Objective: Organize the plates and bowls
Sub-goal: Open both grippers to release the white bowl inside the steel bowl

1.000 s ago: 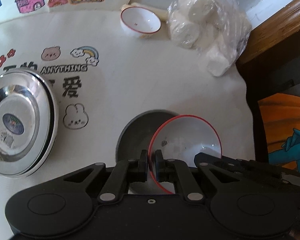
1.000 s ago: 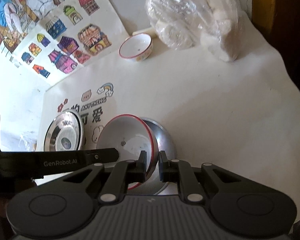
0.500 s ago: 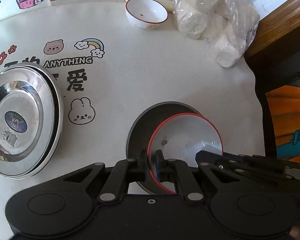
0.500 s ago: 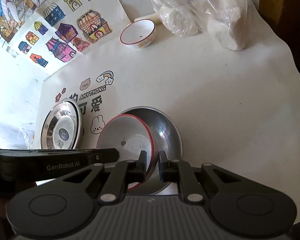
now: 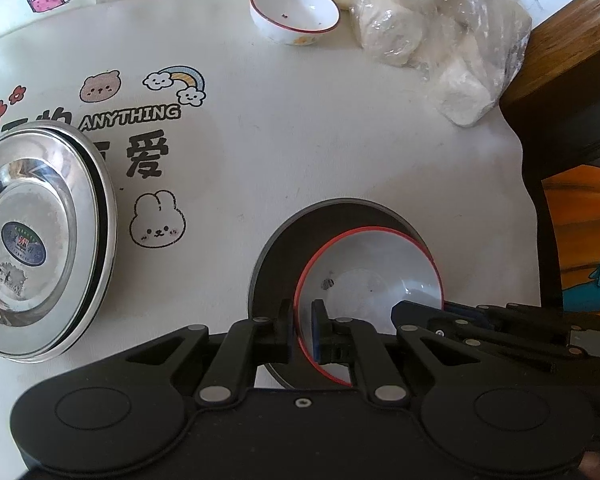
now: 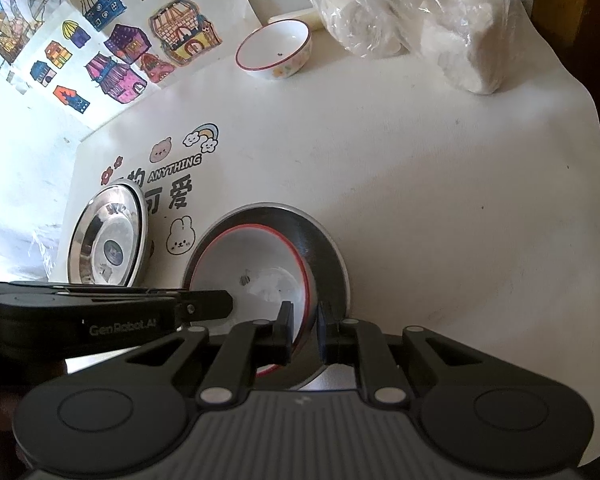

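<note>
Your left gripper (image 5: 301,330) and right gripper (image 6: 303,330), both clamped on the red-rimmed white bowl's (image 5: 374,276) rim, have lowered it. It now nests inside the round steel dish (image 6: 326,256), holding nothing.

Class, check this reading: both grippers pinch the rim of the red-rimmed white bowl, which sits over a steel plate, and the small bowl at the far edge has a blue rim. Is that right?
Not quite. The small bowl at the far edge has a red rim, as both wrist views show. The rest stands: the left gripper and right gripper each pinch the rim of the red-rimmed white bowl over the steel plate.
</note>
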Motion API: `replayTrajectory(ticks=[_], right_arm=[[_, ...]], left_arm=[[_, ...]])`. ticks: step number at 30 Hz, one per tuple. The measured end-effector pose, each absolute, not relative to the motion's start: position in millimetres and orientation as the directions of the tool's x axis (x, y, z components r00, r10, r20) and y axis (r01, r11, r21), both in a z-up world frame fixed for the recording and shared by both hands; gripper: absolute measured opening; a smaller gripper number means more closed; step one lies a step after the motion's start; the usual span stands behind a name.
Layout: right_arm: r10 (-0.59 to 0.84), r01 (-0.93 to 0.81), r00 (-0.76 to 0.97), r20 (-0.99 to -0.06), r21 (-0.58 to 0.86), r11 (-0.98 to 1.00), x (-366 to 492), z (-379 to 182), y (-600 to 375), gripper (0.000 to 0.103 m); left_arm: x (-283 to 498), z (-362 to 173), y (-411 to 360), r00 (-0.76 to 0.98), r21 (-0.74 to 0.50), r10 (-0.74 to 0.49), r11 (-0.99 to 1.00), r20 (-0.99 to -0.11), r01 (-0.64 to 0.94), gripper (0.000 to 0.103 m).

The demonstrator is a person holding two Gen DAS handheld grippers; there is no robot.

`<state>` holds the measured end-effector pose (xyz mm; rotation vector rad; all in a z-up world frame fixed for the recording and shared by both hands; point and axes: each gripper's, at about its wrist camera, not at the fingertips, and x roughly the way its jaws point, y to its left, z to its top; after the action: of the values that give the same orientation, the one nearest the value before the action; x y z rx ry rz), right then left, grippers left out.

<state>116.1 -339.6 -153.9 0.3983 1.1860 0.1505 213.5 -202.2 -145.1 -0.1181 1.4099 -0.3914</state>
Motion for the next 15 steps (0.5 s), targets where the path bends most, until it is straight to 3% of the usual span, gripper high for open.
replayTrajectory(ticks=[15], right_arm=[[0.336, 0.042, 0.34, -0.878, 0.371, 0.928, 125.2, -158.7, -335.6, 0.013]], left_arm=[[220.3, -151.7, -201.2, 0.1, -0.29, -0.309, 0.942, -0.946, 0.168, 0.008]])
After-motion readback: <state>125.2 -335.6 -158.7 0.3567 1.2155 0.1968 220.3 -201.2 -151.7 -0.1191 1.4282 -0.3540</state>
